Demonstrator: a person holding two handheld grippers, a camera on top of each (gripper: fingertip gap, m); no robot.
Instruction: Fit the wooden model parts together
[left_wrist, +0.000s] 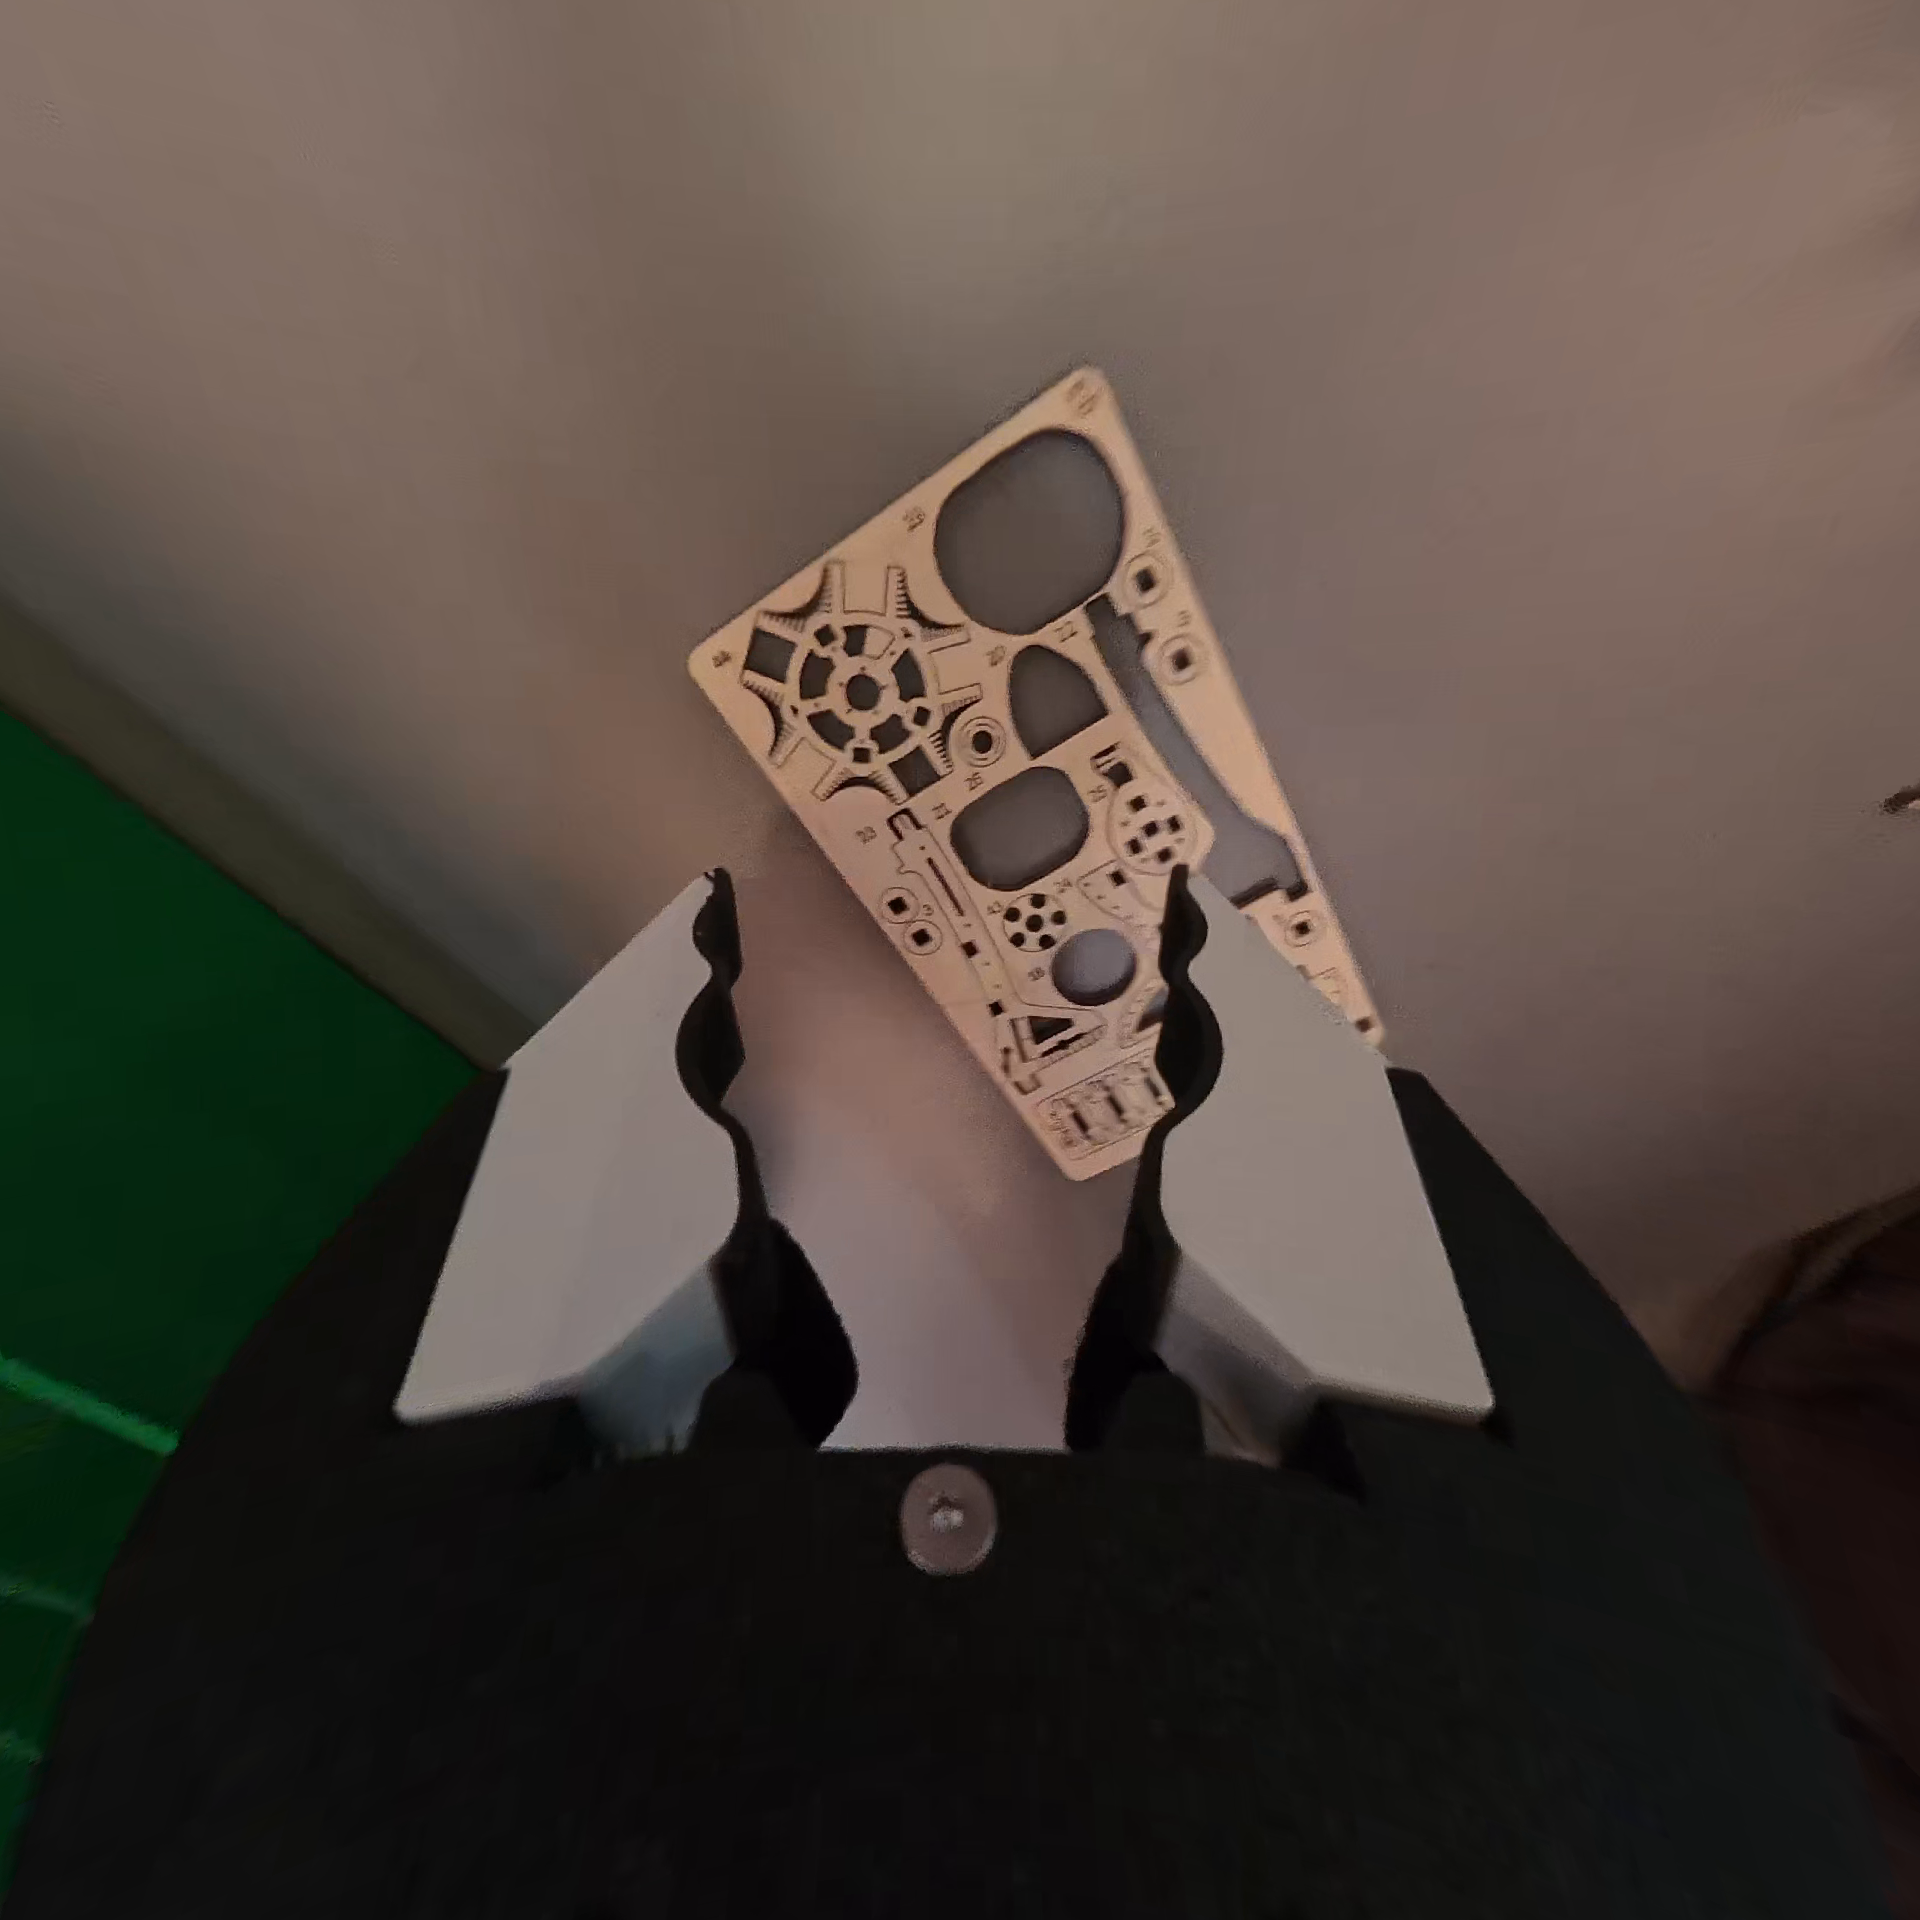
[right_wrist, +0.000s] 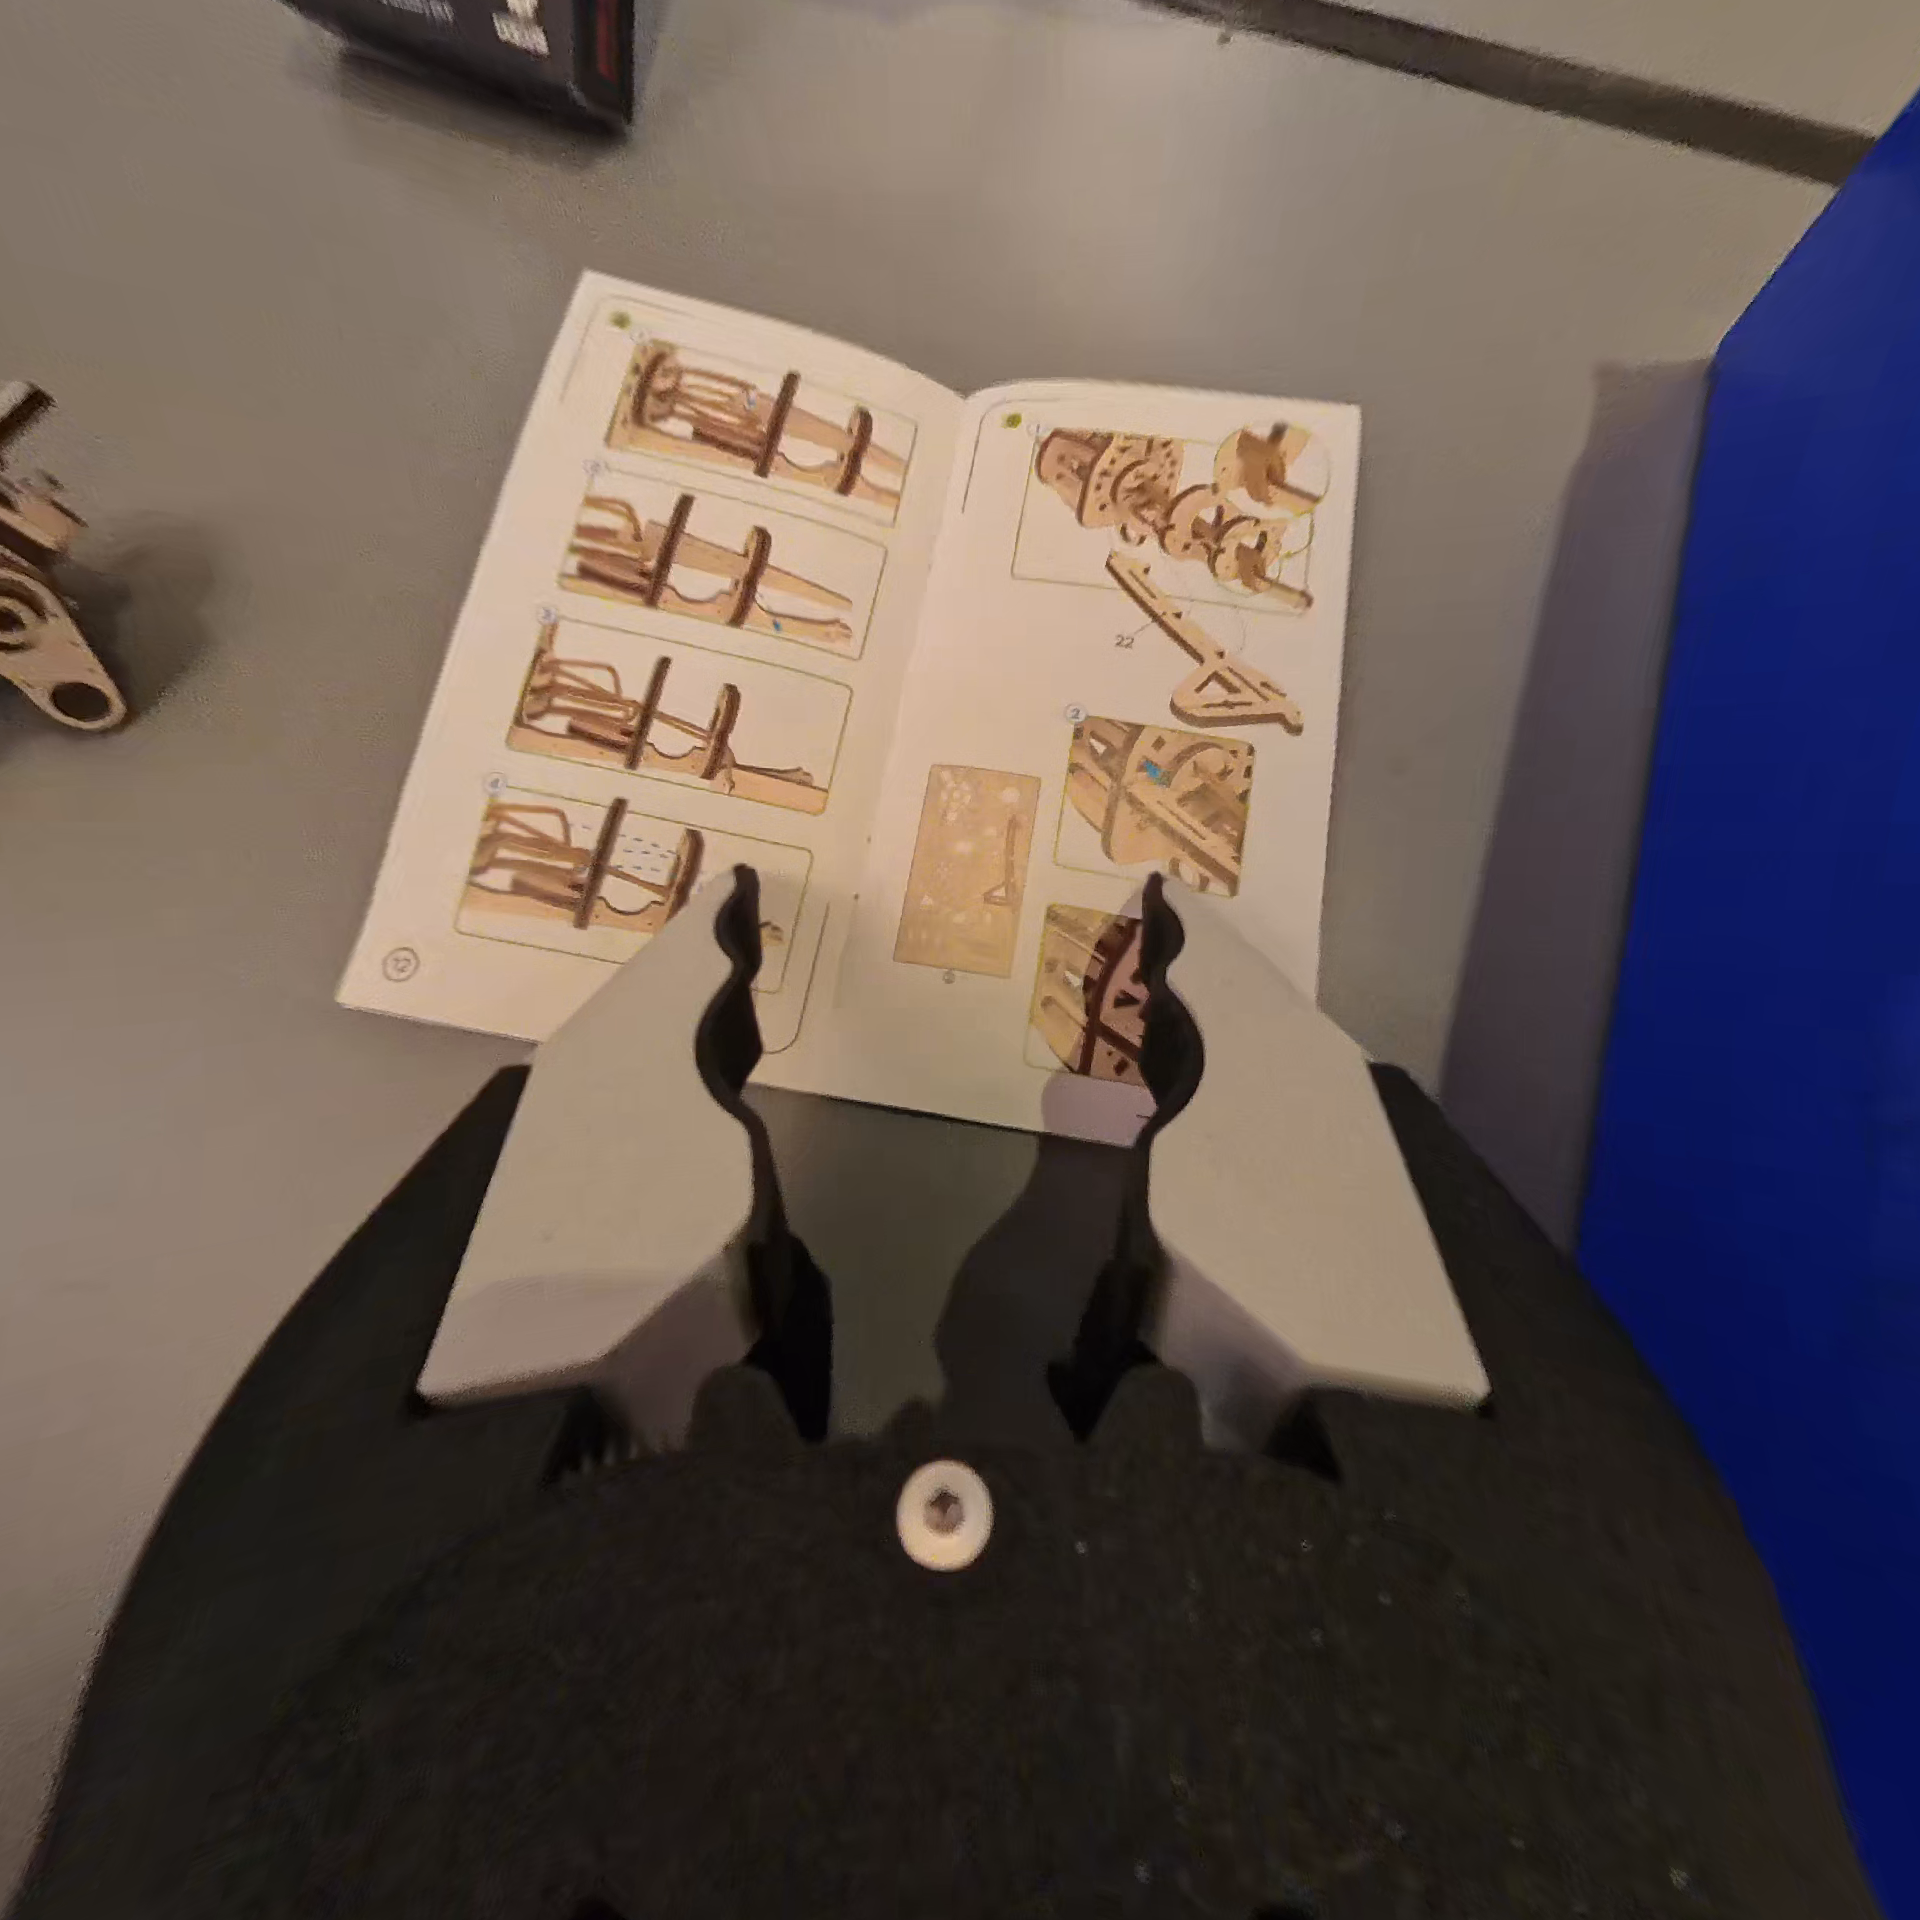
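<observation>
In the left wrist view a flat laser-cut wooden parts sheet lies on the grey table, with several parts punched out and others still in it. My left gripper is open and empty, hovering over the sheet's near end; its right finger hides the sheet's lower right corner. In the right wrist view an open instruction booklet lies on the table. My right gripper is open and empty above the booklet's lower edge. A partly built wooden assembly sits at the left edge, cut off by the frame.
A green surface lies beyond the table edge at the left in the left wrist view. In the right wrist view a blue upright panel stands at the right, and a dark box sits at the far top left.
</observation>
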